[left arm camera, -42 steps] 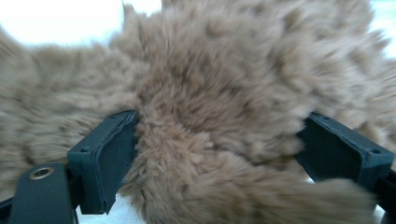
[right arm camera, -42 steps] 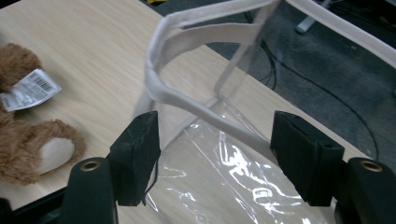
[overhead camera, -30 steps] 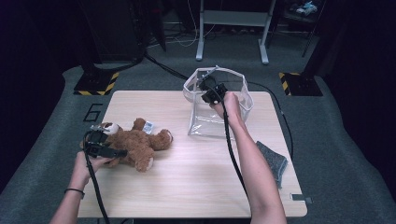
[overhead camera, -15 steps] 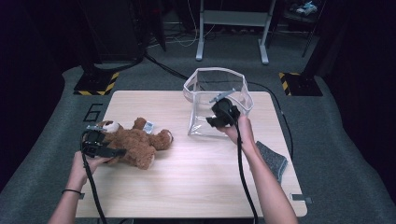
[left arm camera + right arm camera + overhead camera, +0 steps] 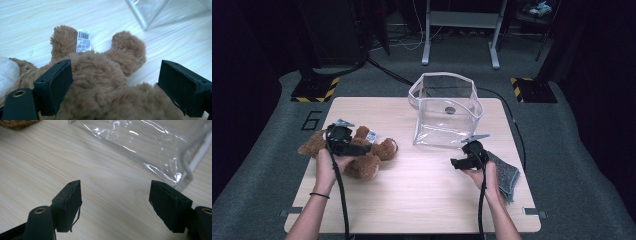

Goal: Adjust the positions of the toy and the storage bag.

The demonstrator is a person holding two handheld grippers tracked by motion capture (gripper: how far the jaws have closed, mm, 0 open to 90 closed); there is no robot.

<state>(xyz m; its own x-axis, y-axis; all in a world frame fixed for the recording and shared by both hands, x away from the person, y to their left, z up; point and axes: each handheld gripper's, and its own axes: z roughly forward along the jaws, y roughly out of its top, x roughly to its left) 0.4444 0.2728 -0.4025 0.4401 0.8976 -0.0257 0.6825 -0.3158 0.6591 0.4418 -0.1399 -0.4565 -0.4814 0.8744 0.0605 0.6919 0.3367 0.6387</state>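
A brown teddy bear lies on the left side of the wooden table. My left gripper hovers over it, open. In the left gripper view the bear's furry body sits between the spread jaws of the left gripper, its white barcode tag beyond. A clear plastic bag stands open at the table's back centre. My right gripper is low in front of it. The right gripper's jaws have just been opening, with only bare wood between them.
A small dark round thing lies inside the bag. A grey cloth lies by the table's right edge, beside my right hand. In the right gripper view the bag's wall and white rim cord are just ahead.
My right gripper left the bag's rim, came down toward the front of the table and opened. My left gripper slid right over the bear.
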